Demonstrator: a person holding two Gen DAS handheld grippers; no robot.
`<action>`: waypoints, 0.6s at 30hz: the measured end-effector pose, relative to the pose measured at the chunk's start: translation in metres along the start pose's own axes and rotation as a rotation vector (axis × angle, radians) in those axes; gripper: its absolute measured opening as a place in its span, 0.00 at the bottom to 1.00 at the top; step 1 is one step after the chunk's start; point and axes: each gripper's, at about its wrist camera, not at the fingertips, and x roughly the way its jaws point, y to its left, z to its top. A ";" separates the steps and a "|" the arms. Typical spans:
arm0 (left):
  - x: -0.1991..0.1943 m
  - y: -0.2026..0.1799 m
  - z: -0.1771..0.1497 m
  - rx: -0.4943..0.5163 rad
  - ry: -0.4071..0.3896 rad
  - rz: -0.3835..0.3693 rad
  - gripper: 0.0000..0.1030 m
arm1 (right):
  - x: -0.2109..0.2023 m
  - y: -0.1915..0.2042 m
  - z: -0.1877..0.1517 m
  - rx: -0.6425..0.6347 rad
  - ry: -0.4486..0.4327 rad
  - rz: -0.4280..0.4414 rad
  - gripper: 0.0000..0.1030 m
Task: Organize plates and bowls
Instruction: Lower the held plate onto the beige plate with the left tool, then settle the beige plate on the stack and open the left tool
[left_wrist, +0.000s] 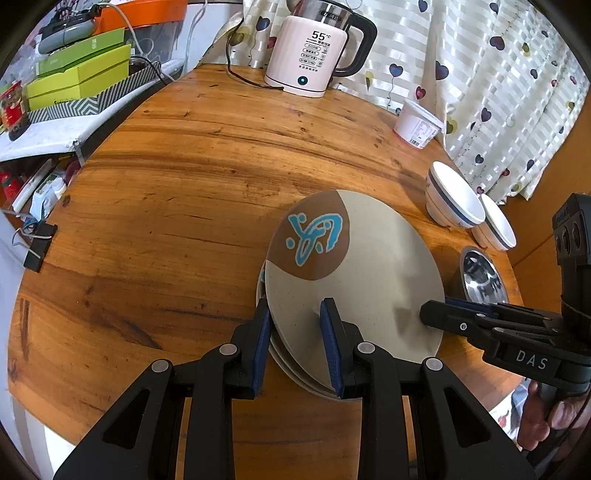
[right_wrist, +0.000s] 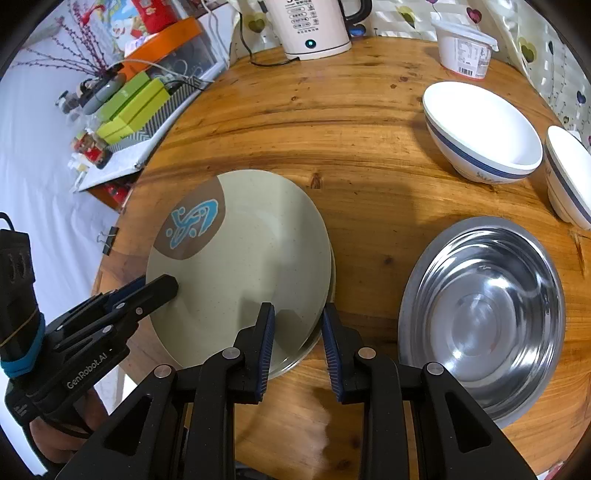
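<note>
A beige plate (left_wrist: 373, 266) with a brown patch and blue drawing lies on top of a stack of plates on the round wooden table (left_wrist: 192, 177). My left gripper (left_wrist: 295, 328) is open, its fingers straddling the stack's near-left rim. My right gripper (right_wrist: 297, 332) is open, straddling the plate's (right_wrist: 243, 258) right rim; it shows in the left view (left_wrist: 436, 310). The left gripper shows in the right view (right_wrist: 162, 286). Two white bowls with blue bands (right_wrist: 480, 129) (right_wrist: 570, 173) and a steel bowl (right_wrist: 484, 314) stand to the right.
A kettle (left_wrist: 314, 51) stands at the table's far edge with a cord. A white tub (left_wrist: 417, 123) stands near the curtain. Boxes (left_wrist: 81, 77) are stacked on a shelf to the left. A binder clip (left_wrist: 38, 247) hangs on the table's left edge.
</note>
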 end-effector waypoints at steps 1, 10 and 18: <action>0.000 0.000 0.000 0.002 0.000 0.001 0.27 | 0.000 0.000 0.000 -0.002 0.000 -0.002 0.25; 0.000 -0.002 -0.002 0.011 -0.003 0.026 0.27 | 0.001 0.004 0.000 -0.037 -0.003 -0.027 0.25; 0.001 -0.007 -0.003 0.034 -0.009 0.051 0.28 | 0.003 0.006 0.001 -0.062 -0.005 -0.051 0.25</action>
